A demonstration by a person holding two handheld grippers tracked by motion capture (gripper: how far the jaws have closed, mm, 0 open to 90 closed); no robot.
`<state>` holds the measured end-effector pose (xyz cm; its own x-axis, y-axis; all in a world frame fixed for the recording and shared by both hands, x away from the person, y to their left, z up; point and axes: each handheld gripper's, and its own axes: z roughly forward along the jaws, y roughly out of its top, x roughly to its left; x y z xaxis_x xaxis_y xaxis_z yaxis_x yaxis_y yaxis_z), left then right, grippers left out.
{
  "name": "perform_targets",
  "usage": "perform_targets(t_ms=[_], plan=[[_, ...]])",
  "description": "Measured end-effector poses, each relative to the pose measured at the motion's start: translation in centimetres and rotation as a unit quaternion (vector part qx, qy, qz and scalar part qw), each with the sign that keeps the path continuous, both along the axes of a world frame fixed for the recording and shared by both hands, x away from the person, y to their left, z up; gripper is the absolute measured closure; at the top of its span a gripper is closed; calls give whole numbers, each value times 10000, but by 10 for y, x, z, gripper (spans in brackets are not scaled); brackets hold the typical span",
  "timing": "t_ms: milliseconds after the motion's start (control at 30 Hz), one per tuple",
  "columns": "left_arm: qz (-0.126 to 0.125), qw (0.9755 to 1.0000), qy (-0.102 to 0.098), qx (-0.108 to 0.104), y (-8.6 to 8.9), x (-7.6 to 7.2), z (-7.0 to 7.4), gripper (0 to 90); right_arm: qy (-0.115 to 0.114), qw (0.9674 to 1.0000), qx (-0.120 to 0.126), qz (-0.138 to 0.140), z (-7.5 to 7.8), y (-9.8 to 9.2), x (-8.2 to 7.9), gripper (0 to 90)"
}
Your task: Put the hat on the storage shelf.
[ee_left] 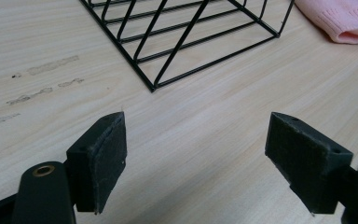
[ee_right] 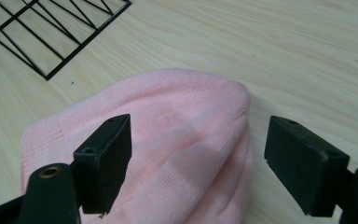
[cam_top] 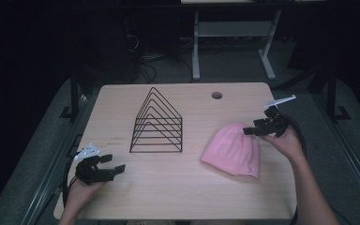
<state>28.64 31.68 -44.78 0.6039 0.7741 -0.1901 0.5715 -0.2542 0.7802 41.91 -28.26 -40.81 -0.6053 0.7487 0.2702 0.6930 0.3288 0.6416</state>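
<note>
The black wire rack (cam_top: 157, 123) stands mid-bench with nothing in its slots. The right tongs (cam_top: 254, 131) gape wide over the far right edge of the pink beanie (cam_top: 233, 150), gripping nothing. The left tongs (cam_top: 113, 164), also wide open and holding nothing, sit near the bench's (cam_top: 192, 192) near-left corner, well apart from the beanie.

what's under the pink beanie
The pink beanie lies flat on the wooden table, bare wood showing all around it. Whether anything is tucked under or inside it cannot be seen; the knit covers that.
</note>
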Motion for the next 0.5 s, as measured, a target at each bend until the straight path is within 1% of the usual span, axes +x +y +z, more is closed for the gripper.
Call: perform_targets(t_ms=[67, 100, 200, 233, 267, 400, 433, 500], plan=[[4, 10000, 18, -15, 1, 1, 0, 202, 32, 10000, 26, -39, -5, 1, 10, 242], [4, 10000, 18, -15, 1, 1, 0, 202, 32, 10000, 26, -39, -5, 1, 10, 242], [-24, 10000, 17, -2, 2, 3, -1, 202, 98, 9999, -11, -61, -13, 4, 21, 286], [-24, 10000, 17, -2, 2, 3, -1, 202, 98, 9999, -11, -61, -13, 4, 21, 286], [-31, 10000, 23, -5, 1, 4, -1, 202, 284, 9996, -9, -76, -18, 5, 27, 306], [-19, 10000, 42, -2, 2, 4, -2, 202, 367, 9993, -28, -19, -25, 9, 35, 339], [-26, 10000, 29, -15, 2, 5, -2, 202, 435, 9991, 10, 9, -29, 12, 40, 365], [-12, 10000, 38, -31, 3, 5, -2, 202, 474, 9989, -6, -20, -33, 14, 44, 392]])
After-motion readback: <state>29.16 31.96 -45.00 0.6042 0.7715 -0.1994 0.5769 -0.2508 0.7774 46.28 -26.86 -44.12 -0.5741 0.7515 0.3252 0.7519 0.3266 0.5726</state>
